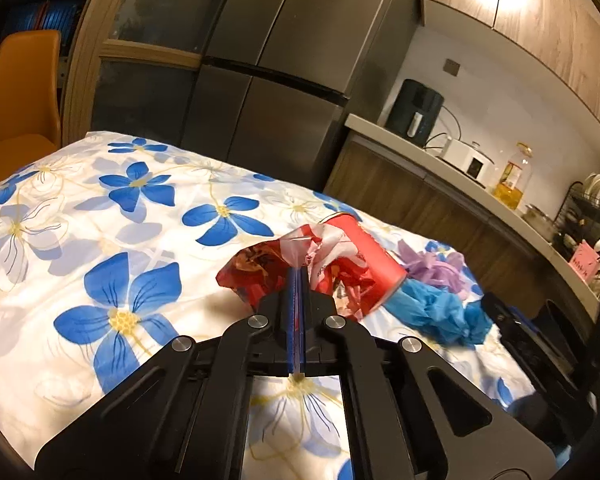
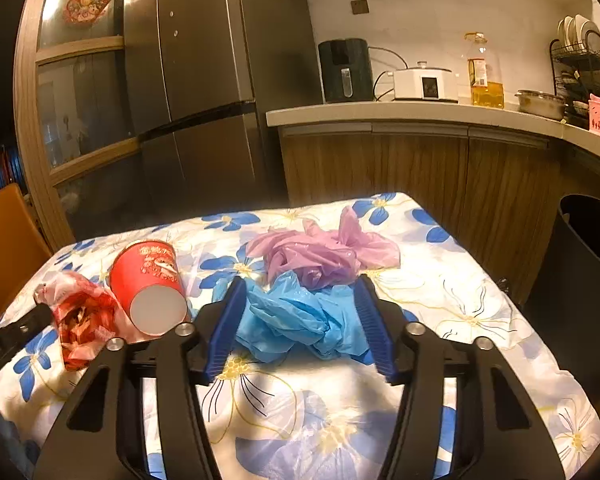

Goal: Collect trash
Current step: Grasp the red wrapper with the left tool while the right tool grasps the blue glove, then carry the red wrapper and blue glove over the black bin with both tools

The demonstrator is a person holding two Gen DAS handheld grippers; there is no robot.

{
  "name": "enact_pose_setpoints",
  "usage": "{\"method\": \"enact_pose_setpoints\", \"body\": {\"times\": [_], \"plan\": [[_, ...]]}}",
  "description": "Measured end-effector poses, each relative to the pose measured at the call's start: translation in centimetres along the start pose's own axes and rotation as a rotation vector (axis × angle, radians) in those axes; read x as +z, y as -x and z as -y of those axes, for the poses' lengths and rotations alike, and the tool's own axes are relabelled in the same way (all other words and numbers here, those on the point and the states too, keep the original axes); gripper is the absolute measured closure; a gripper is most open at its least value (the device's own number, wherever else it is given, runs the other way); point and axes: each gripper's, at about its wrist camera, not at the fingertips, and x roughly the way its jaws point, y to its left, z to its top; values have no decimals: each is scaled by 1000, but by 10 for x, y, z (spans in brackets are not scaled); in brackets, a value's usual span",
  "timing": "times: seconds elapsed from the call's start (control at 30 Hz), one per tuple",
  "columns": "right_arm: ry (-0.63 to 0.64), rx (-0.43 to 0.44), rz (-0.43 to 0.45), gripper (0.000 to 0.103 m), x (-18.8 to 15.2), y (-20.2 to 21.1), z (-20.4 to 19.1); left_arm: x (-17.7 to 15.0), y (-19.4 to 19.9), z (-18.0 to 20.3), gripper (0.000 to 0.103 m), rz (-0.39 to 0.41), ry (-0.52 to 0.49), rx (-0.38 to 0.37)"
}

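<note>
Nearby, a tipped red cup (image 2: pixel 150 286) lies against the red wrapper (image 1: pixel 260 270) pinched in the left gripper (image 1: pixel 298 276)'s closed jaws; a purple bag (image 2: pixel 316 254) sits beyond. The right gripper (image 2: pixel 300 308)'s jaws stand half-open around the blue bag (image 2: pixel 300 320) on the worktop (image 2: pixel 460 312).

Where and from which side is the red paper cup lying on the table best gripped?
The red paper cup lies on its side, base toward the right wrist camera, mouth away. Probably best to come from above and pinch across its round wall mid-length; the red-and-white wrapper crowds one side, so stay clear of that.
</note>
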Motion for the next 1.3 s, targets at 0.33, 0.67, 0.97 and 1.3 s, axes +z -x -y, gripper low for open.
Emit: {"method": "enact_pose_setpoints", "body": {"times": [0.33, 0.67, 0.97, 1.3], "plan": [[-33, 44, -22, 91, -2, -4, 7, -4, 10, 4, 103, 15, -9, -27], [-50, 38, 61, 99, 3, 36, 23, -8, 25, 10, 103, 24, -35, -31], [-84, 69, 121, 100, 6, 90, 42, -8, 56, 33, 103, 62, -67, -52], [-112, 80, 173, 100, 13, 148, 70, -13, 82, 87, 103, 88, -130, -134]]}}
